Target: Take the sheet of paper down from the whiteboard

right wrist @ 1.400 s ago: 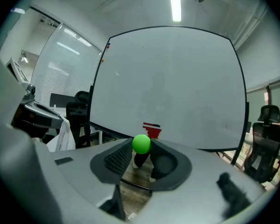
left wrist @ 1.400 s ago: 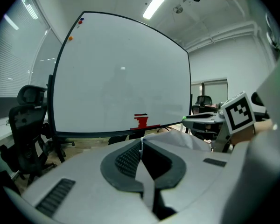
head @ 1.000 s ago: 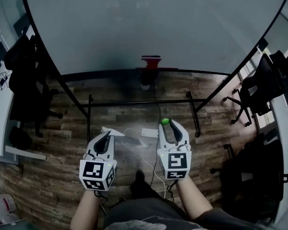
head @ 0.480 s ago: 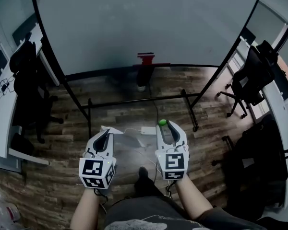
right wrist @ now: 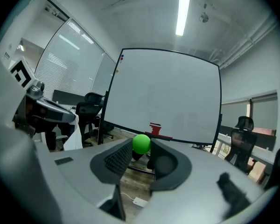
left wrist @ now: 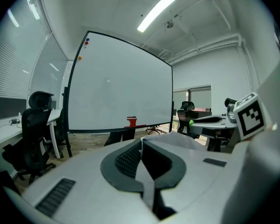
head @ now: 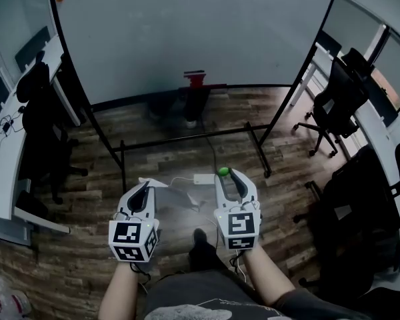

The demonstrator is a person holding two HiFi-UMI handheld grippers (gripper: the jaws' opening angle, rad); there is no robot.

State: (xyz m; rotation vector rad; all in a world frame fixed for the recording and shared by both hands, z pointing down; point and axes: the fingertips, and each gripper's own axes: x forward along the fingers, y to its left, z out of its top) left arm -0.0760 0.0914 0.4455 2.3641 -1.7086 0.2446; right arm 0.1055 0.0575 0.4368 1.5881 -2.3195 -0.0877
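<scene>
Both grippers drawn back from whiteboard (head: 187, 32), its lower edge now higher in frame | left gripper (head: 145, 185) clamped on sheet of paper (head: 155, 183), off the board | right gripper (head: 227, 174) pinching green ball (head: 223, 171) | open wood floor (head: 167, 155) ahead, office chairs (head: 37, 112) at both sides

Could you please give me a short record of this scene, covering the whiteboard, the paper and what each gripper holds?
Whiteboard: bare, no sheet on it
Sheet of paper: off the board, pinched in the left gripper
Right gripper: shut on a green ball at its jaw tips
Board ledge: a red object sits on it
Both grippers: apart from the board, pointing toward it
</scene>
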